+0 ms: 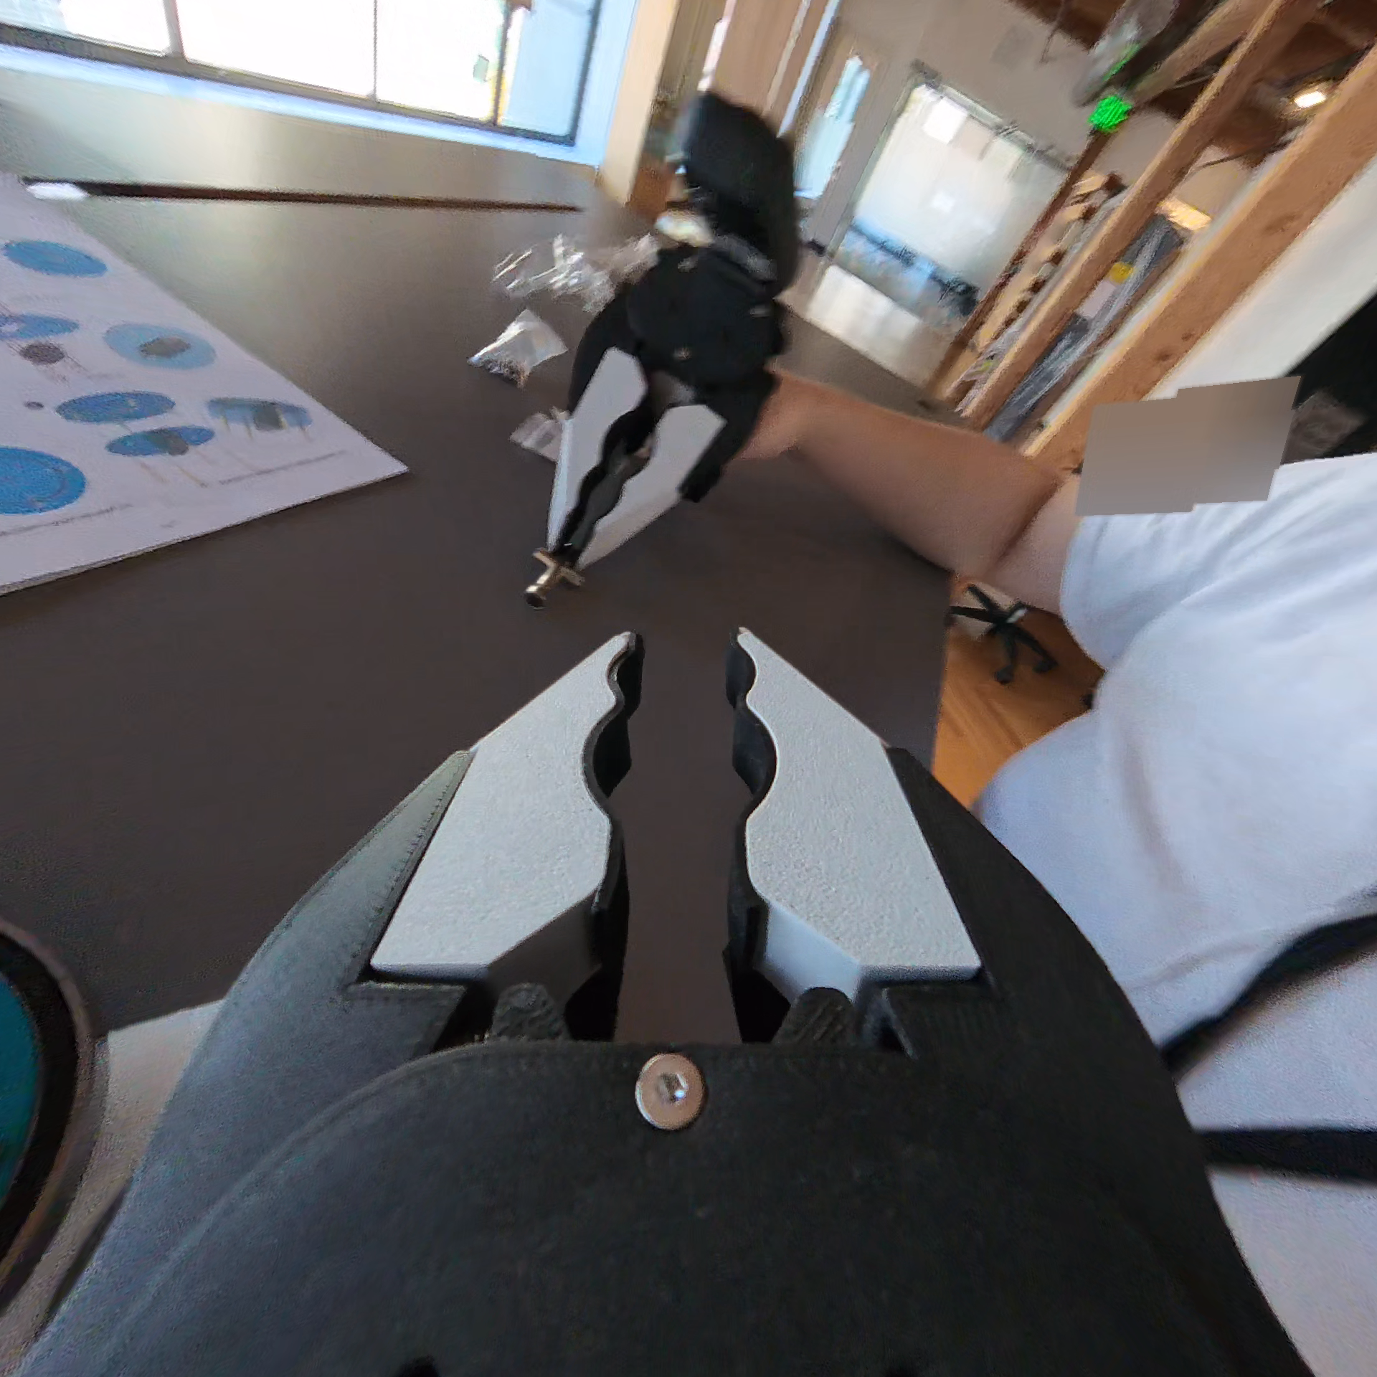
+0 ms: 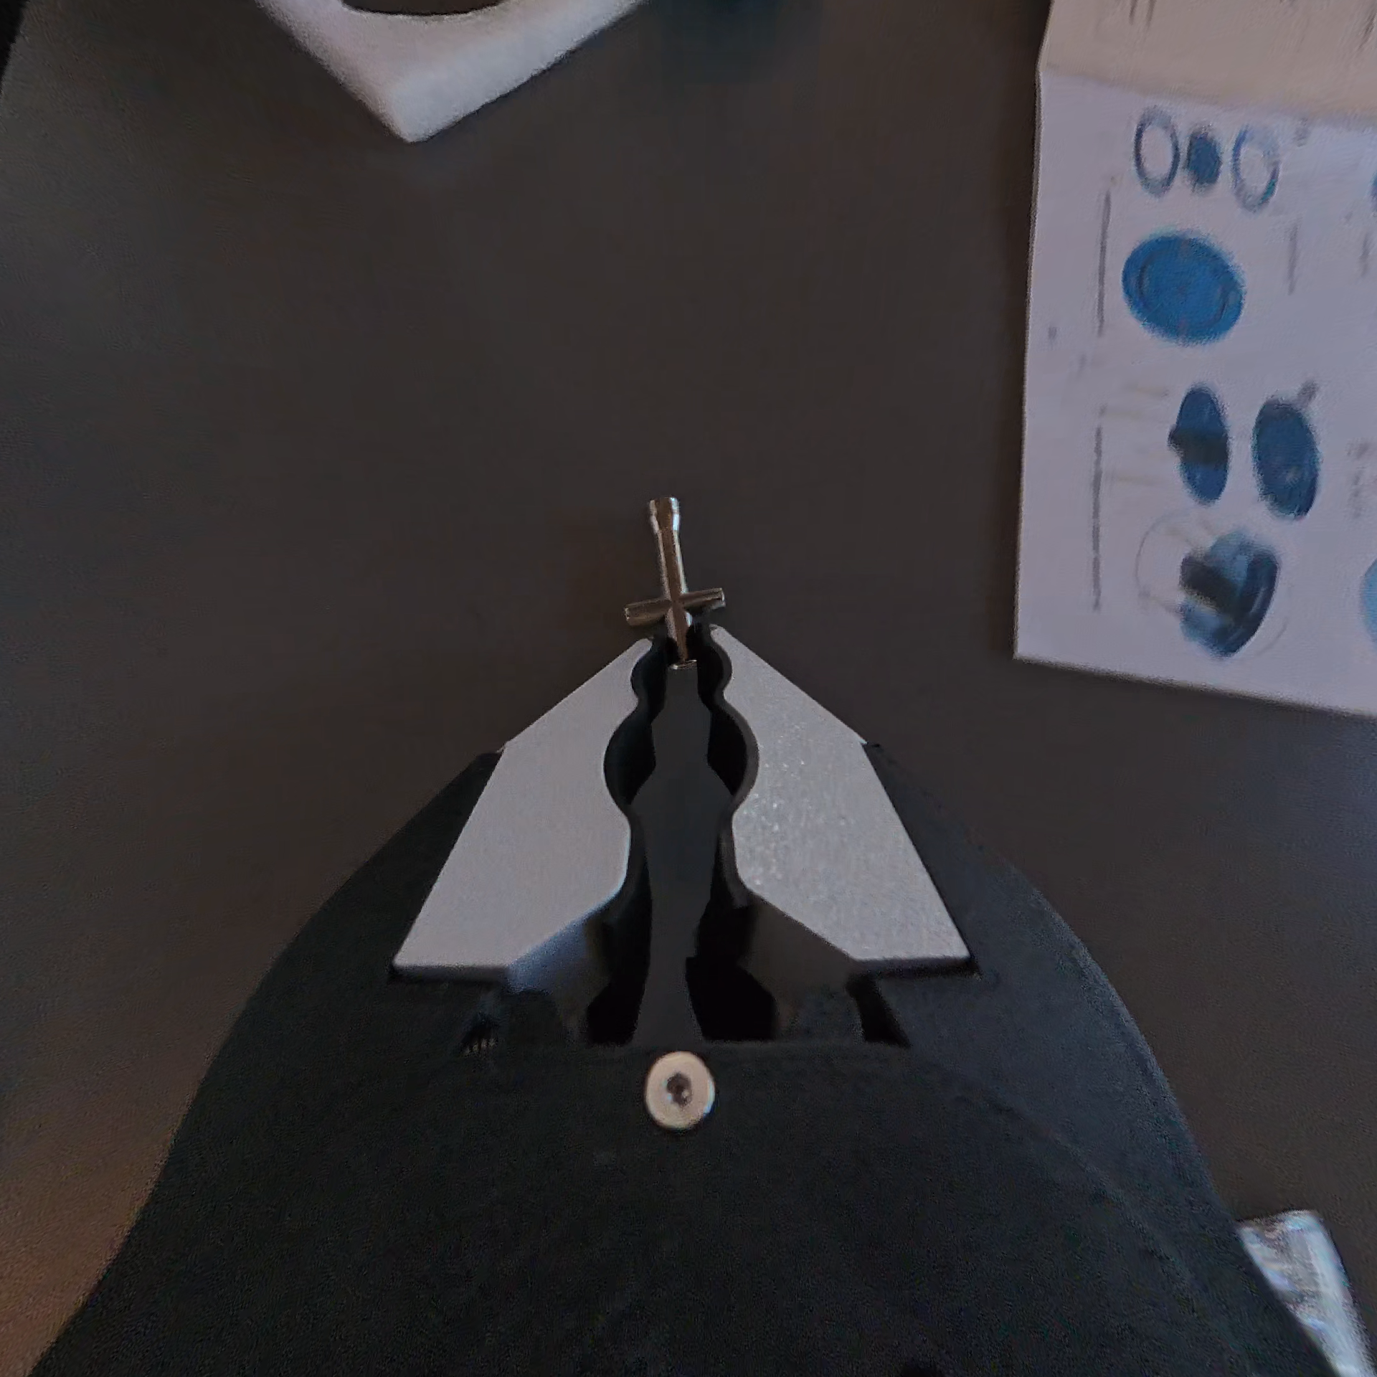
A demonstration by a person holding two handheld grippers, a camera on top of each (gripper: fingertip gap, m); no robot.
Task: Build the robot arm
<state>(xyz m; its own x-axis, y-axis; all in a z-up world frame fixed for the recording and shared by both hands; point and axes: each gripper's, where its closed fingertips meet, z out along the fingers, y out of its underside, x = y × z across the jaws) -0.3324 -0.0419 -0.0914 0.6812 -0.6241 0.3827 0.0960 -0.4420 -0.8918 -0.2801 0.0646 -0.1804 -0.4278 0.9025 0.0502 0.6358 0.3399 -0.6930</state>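
Right wrist view: right hand-held gripper (image 2: 679, 641) pinches a metal cross-shaped tool (image 2: 673, 589); left hand-held gripper (image 1: 684, 647) gapes empty.

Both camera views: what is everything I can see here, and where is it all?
Metal cross-shaped piece: one, silver, clamped at the tips of the right gripper, sticking out forward above the table.
Printed sheet: one, white with blue round drawings, flat on the table.
Plastic bags: a few, clear, on the table behind the right gripper.
White foam block: one, white, at the table's far edge in the right wrist view.
Table: one, dark brown, under everything.
Office chair base: one, black, on the wooden floor beyond the table.
Person's sleeve: white, at the right of the left wrist view.
Left gripper: grey fingers, open, empty, above the table.
Right gripper: grey fingers, shut on the metal piece.
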